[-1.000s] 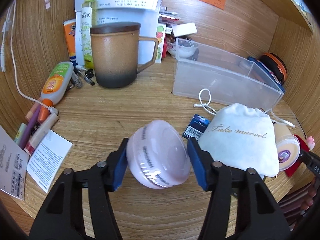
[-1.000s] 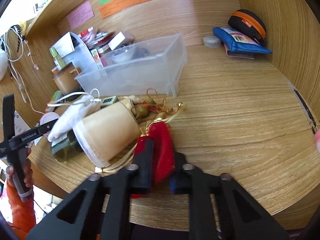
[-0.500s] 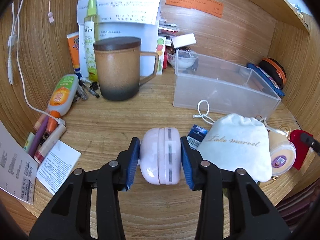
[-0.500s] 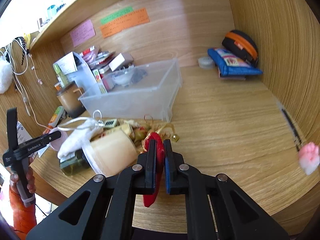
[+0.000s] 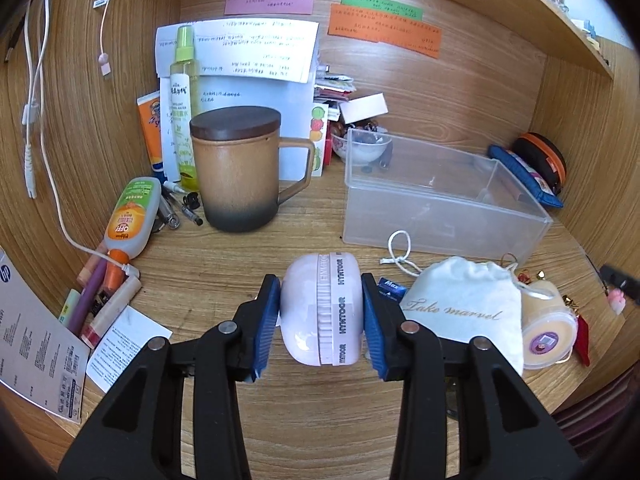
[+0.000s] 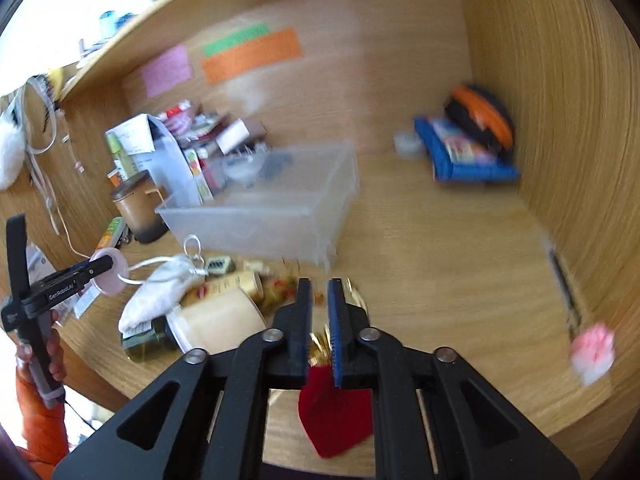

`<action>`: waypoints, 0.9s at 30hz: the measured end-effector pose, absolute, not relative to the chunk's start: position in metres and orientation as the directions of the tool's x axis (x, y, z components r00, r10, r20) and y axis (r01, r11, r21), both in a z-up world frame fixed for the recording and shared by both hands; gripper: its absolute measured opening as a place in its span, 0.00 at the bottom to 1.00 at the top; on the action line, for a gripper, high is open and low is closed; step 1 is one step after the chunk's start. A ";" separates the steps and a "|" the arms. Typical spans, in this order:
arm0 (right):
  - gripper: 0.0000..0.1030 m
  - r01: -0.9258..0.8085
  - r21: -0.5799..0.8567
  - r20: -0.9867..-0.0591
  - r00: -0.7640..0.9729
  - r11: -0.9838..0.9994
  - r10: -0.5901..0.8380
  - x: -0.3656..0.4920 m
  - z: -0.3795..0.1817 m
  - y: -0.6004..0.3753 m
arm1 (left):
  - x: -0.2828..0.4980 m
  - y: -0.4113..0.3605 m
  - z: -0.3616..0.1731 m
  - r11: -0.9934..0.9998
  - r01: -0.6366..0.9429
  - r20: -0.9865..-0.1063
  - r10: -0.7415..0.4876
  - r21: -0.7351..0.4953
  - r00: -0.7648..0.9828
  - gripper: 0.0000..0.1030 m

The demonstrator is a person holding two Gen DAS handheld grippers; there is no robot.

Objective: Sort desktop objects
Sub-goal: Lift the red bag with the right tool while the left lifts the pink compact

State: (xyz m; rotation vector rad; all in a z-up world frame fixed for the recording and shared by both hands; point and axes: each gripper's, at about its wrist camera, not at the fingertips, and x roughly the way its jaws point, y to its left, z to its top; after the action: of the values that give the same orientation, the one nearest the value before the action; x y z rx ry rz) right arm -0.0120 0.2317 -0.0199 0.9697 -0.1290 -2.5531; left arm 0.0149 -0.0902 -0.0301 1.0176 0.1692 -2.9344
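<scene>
My left gripper (image 5: 320,292) is shut on a pale pink round case (image 5: 320,316), held on edge a little above the wooden desk (image 5: 320,432). The right wrist view shows the same gripper (image 6: 100,268) at far left with the case (image 6: 112,278). My right gripper (image 6: 319,292) hangs above the desk and its jaws are opening, with a narrow gap between the pads. A red pouch (image 6: 336,412) with a gold tassel (image 6: 318,348) sits low between the fingers, near their base. That view is blurred. A clear plastic box (image 5: 436,208) stands behind.
In front of the box lie a white drawstring bag (image 5: 460,308) and a cream jar (image 5: 546,328). A lidded brown mug (image 5: 236,172), bottles, pens and papers crowd the left. A blue pouch (image 6: 464,156) and an orange-black case sit at the back right. The walls close in on three sides.
The left gripper closed on the pink case, which turned onto its edge and rose. The right gripper lifted the red pouch clear of the clutter, then its jaws parted and the pouch slipped lower.
</scene>
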 end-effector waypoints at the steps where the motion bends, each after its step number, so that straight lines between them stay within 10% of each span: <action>1: 0.38 0.321 0.233 -0.642 -0.658 -0.918 -0.393 -0.014 -0.026 0.235 | 0.015 -0.090 -0.029 -0.994 0.060 -0.618 0.012 -0.095 -0.786 0.38; 3: 0.68 0.304 0.242 -0.663 -0.641 -0.921 -0.386 -0.014 -0.038 0.243 | 0.017 -0.087 -0.027 -0.994 0.052 -0.618 0.018 -0.094 -0.786 0.38; 17: 0.68 0.412 0.038 -0.733 -0.608 -0.910 -0.305 -0.001 -0.075 0.211 | 0.042 -0.068 -0.004 -0.995 0.006 -0.574 0.055 -0.104 -0.817 0.38; 21: 0.21 0.429 0.068 -0.730 -0.594 -0.901 -0.338 -0.008 -0.079 0.210 | 0.040 -0.068 -0.002 -0.996 0.016 -0.573 0.039 -0.091 -0.819 0.38; 27: 0.11 0.411 0.086 -0.698 -0.625 -0.907 -0.350 -0.012 -0.068 0.217 | 0.035 -0.068 0.002 -0.995 0.010 -0.567 0.046 -0.096 -0.822 0.38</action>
State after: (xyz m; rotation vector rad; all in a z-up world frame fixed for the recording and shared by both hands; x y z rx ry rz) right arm -0.0123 0.2174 -0.0684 1.0497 0.1138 -2.5022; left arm 0.0346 -0.0682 0.0024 0.9416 0.1495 -3.0130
